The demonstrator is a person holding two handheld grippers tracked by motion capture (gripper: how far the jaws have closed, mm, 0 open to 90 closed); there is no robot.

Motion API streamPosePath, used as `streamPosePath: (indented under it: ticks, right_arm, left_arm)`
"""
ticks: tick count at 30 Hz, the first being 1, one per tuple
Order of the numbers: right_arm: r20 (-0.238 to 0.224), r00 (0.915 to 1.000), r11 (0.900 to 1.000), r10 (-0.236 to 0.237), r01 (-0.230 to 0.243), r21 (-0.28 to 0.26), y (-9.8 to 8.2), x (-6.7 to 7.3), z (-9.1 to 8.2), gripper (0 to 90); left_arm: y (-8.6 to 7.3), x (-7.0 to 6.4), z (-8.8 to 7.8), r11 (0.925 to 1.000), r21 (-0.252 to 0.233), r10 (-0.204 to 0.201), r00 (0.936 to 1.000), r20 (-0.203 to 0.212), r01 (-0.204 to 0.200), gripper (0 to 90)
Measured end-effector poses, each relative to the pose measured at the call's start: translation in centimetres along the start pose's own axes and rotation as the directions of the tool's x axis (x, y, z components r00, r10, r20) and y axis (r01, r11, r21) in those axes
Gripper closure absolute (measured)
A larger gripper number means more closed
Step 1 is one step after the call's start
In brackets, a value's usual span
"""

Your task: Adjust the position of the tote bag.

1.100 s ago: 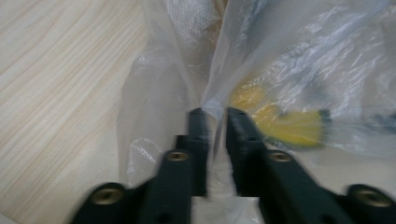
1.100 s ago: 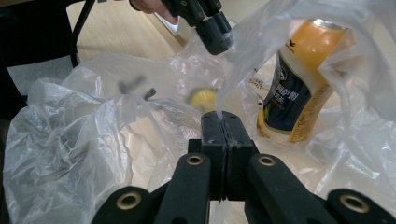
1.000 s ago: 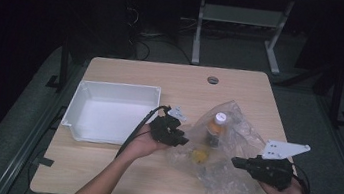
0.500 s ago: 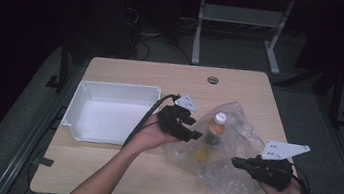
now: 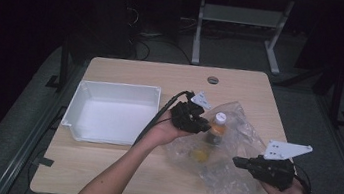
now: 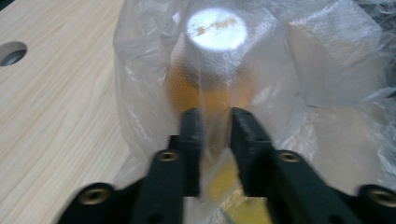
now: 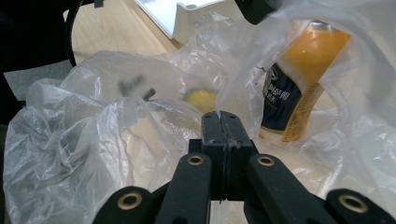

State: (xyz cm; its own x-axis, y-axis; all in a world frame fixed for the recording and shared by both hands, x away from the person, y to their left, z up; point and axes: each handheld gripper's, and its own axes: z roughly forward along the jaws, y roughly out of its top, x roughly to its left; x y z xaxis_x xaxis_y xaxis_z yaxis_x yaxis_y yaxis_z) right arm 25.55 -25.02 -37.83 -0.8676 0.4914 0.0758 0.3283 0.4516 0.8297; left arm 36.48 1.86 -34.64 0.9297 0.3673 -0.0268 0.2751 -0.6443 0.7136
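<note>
My right gripper [image 7: 223, 122] has its fingers clenched on a fold of the plastic bag [image 5: 232, 158] at the near right of the table [image 5: 128, 66]. The left gripper [image 6: 215, 122] has just been closing, a strip of film between its fingers, the bottle [image 6: 212, 70] upright behind. I'd pull the two folds apart gently, keeping the bottle standing.

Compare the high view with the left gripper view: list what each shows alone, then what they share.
High view alone: the white tray, the right gripper shut on the bag's edge, both forearms.

Left gripper view alone: the left gripper close up, a fold of plastic between its jaws, which have just been closing.

Both: the clear plastic bag, the orange bottle with its white cap inside, and the wooden table.
</note>
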Motion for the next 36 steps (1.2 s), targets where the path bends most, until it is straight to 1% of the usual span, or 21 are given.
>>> streamPosePath:
  ticks: [1,3,5,6,7,8,9,10,11,12,14,17,18,19,20,21,27,30,33,35,36]
  right_arm:
    - [0.001,1.0000,1.000,0.001,-0.001,-0.001,0.0,0.0,0.0,89.2]
    - [0.007,1.0000,1.000,0.002,-0.002,-0.004,0.1,0.0,0.0,89.1]
    - [0.012,0.9999,1.000,0.006,-0.006,-0.004,0.1,-0.1,0.1,89.1]
    - [0.012,0.9999,1.000,0.006,-0.006,-0.004,0.1,-0.1,0.1,89.1]
    - [0.016,0.9998,1.000,0.006,-0.006,-0.007,0.1,-0.1,0.2,88.7]
    - [0.020,0.9998,1.000,0.007,-0.007,-0.008,0.2,-0.1,0.2,87.9]
    - [0.020,0.9998,1.000,0.007,-0.007,-0.008,0.2,-0.1,0.2,87.9]
    - [0.029,0.9995,1.000,0.009,-0.009,-0.012,0.3,-0.1,0.2,84.8]
    - [0.034,0.9994,1.000,0.012,-0.011,-0.015,0.3,-0.1,0.3,83.0]
    - [0.034,0.9994,1.000,0.012,-0.011,-0.015,0.3,-0.1,0.3,83.0]
    - [0.039,0.9991,1.000,0.013,-0.013,-0.011,0.4,-0.1,0.5,82.8]
    - [0.048,0.9987,1.000,0.014,-0.013,-0.004,0.5,-0.1,0.7,83.4]
    - [0.056,0.9983,1.000,0.014,-0.014,-0.001,0.5,-0.1,0.8,85.8]
    - [0.060,0.9981,1.000,0.016,-0.016,0.000,0.5,-0.1,0.9,87.5]
    - [0.060,0.9981,1.000,0.016,-0.016,0.000,0.5,-0.1,0.9,87.5]
    - [0.068,0.9976,1.000,0.015,-0.015,0.004,0.5,-0.2,1.1,88.7]
    - [0.064,0.9979,1.000,0.007,-0.008,0.022,0.8,-0.1,1.8,89.0]
    - [0.060,0.9982,1.000,0.005,-0.007,0.031,0.8,0.0,2.1,89.1]
    - [0.061,0.9981,0.999,0.005,-0.007,0.036,0.8,0.1,2.3,89.1]
    - [0.057,0.9984,0.999,0.006,-0.009,0.041,0.7,0.1,2.4,89.1]
    - [0.055,0.9985,0.999,0.005,-0.008,0.045,0.6,0.1,2.5,89.1]
  left_arm:
    - [0.0,0.0,0.0,0.9999,0.006,0.015,0.9999,0.003,-0.015,83.9]
    - [0.0,0.0,0.0,0.9998,0.010,0.020,0.9998,0.007,-0.020,88.2]
    - [0.0,0.0,-0.1,0.9993,0.008,0.036,0.9993,-0.011,-0.036,89.7]
    - [0.0,0.0,-0.2,0.9994,0.004,0.034,0.9994,-0.011,-0.034,89.7]
    - [0.0,0.1,-0.4,0.9993,-0.006,0.037,0.9990,-0.026,-0.037,89.8]
    - [0.0,0.1,-0.5,0.9993,-0.008,0.037,0.9988,-0.032,-0.037,89.8]
    - [0.0,0.1,-0.5,0.9993,-0.008,0.037,0.9988,-0.032,-0.037,89.9]
    - [0.0,0.2,-0.5,0.9994,-0.012,0.032,0.9988,-0.037,-0.033,89.9]
    - [-0.1,0.3,-0.6,0.9996,-0.004,0.028,0.9985,-0.046,-0.028,89.9]
    - [-0.1,0.3,-0.6,0.9996,-0.004,0.028,0.9985,-0.046,-0.028,89.9]
    - [-0.3,0.4,-0.5,0.9999,-0.009,0.007,0.9989,-0.046,-0.007,89.9]
    - [-1.0,0.8,-0.2,0.9999,0.007,-0.013,0.9985,-0.053,0.014,89.9]
    - [-1.4,1.0,-0.1,0.9995,0.008,-0.029,0.9980,-0.057,0.030,89.9]
    - [-1.4,1.0,-0.1,0.9995,0.008,-0.029,0.9980,-0.057,0.030,89.9]
    - [-1.6,1.1,-0.1,0.9992,0.003,-0.040,0.9975,-0.058,0.040,89.9]
    - [-2.0,1.3,0.0,0.9991,0.010,-0.041,0.9974,-0.059,0.042,89.9]
    - [-2.8,1.7,0.4,0.9972,0.036,-0.063,0.9963,-0.058,0.065,89.9]
    - [-3.6,1.8,0.9,0.9939,0.061,-0.088,0.9945,-0.056,0.092,89.9]
    - [-3.9,2.0,1.1,0.9922,0.077,-0.094,0.9938,-0.059,0.098,89.9]
    - [-4.3,2.0,1.3,0.9903,0.075,-0.113,0.9919,-0.058,0.117,89.9]
    - [-4.4,2.1,1.4,0.9897,0.088,-0.109,0.9925,-0.056,0.113,89.9]
